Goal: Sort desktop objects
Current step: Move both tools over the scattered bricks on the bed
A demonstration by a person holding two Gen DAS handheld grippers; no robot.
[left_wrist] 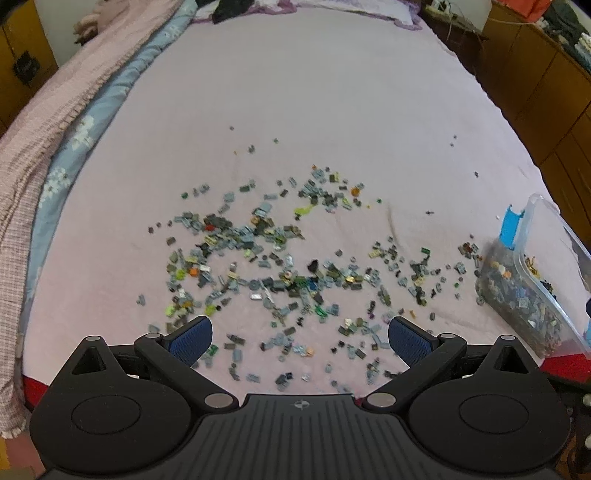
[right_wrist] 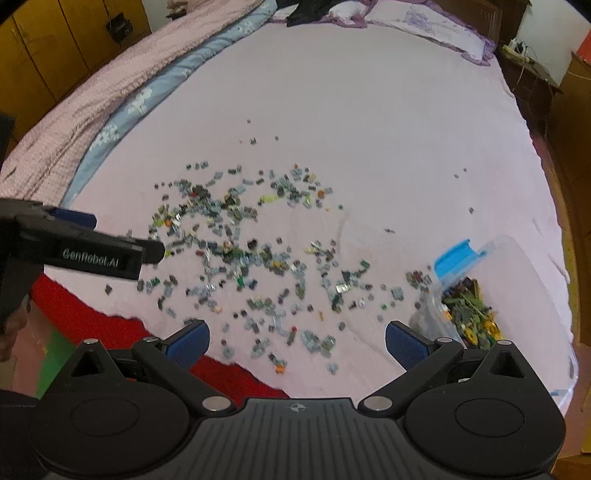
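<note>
Many small toy bricks [left_wrist: 280, 266], mostly grey, green and black, lie scattered over the pink bed sheet [left_wrist: 314, 110]; they also show in the right wrist view [right_wrist: 258, 258]. A clear plastic box [left_wrist: 532, 291] with a blue clip, partly filled with bricks, stands at the right; it also shows in the right wrist view [right_wrist: 469, 295]. My left gripper [left_wrist: 299, 336] is open and empty above the near bricks. My right gripper [right_wrist: 297, 341] is open and empty above the bed's near edge. The left gripper's side [right_wrist: 92, 254] shows at the left of the right wrist view.
A folded pink blanket [left_wrist: 62, 110] and a blue flowered quilt [left_wrist: 96, 122] run along the bed's left side. A pillow [right_wrist: 436, 29] and dark cloth lie at the far end. Wooden cabinets [left_wrist: 546, 85] stand on the right. A red cover [right_wrist: 110, 325] edges the near side.
</note>
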